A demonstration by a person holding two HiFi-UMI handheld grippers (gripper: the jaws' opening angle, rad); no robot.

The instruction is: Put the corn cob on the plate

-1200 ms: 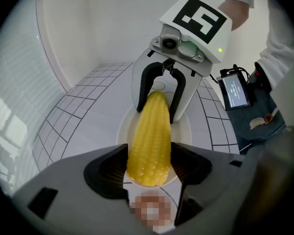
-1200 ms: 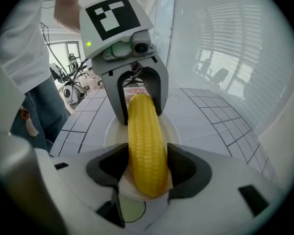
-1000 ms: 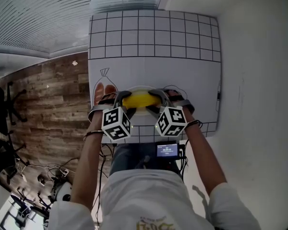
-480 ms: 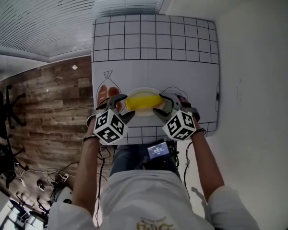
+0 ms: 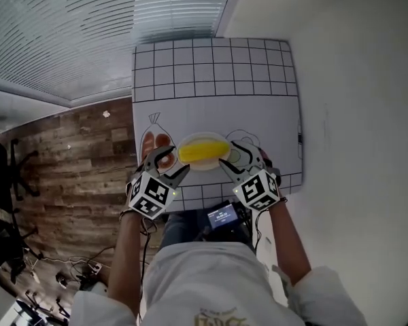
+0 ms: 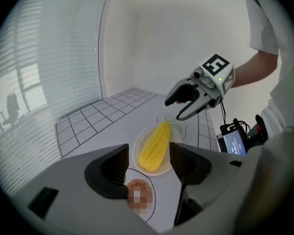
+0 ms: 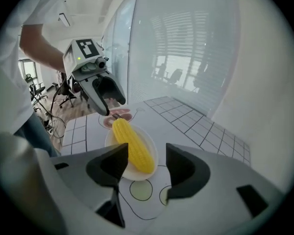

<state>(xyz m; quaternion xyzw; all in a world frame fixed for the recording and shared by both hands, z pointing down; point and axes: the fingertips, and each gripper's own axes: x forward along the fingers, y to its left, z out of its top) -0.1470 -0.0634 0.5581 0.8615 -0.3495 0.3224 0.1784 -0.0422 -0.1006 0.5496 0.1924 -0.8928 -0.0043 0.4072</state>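
I see the corn cob [image 5: 204, 149] lying on its side on the white plate [image 5: 202, 166], lengthwise across the dish. The plate sits on the table [image 5: 217, 87], near its front edge, on a white mat printed with a black grid.

My left gripper [image 5: 175, 160] sits just off the plate's left side and my right gripper [image 5: 232, 156] just off its right side. Both point inward at the cob.

In the left gripper view the jaws stand wide apart with nothing between them. The cob [image 6: 155, 146] and the plate rim [image 6: 135, 149] show through the gap, further along the line of the jaws. The right gripper [image 6: 175, 109] shows beyond the plate there, raised above the mat with its fingers spread.

The right gripper view gives the same reading from the other side. The jaws are apart and empty, and the cob [image 7: 133, 148] rests in the plate [image 7: 154, 151] past their tips. The left gripper [image 7: 112, 106] hangs over the far end of the cob, open as well. Neither gripper touches the cob.

Drawn circles [image 7: 141, 190] mark the mat just below my right jaws. On the left of the plate is a printed outline with reddish shapes [image 5: 153, 141] inside it. A small screen [image 5: 222, 216] sits at the table's front edge, between my arms. Wooden floor [image 5: 75, 148] shows to the left of the table.
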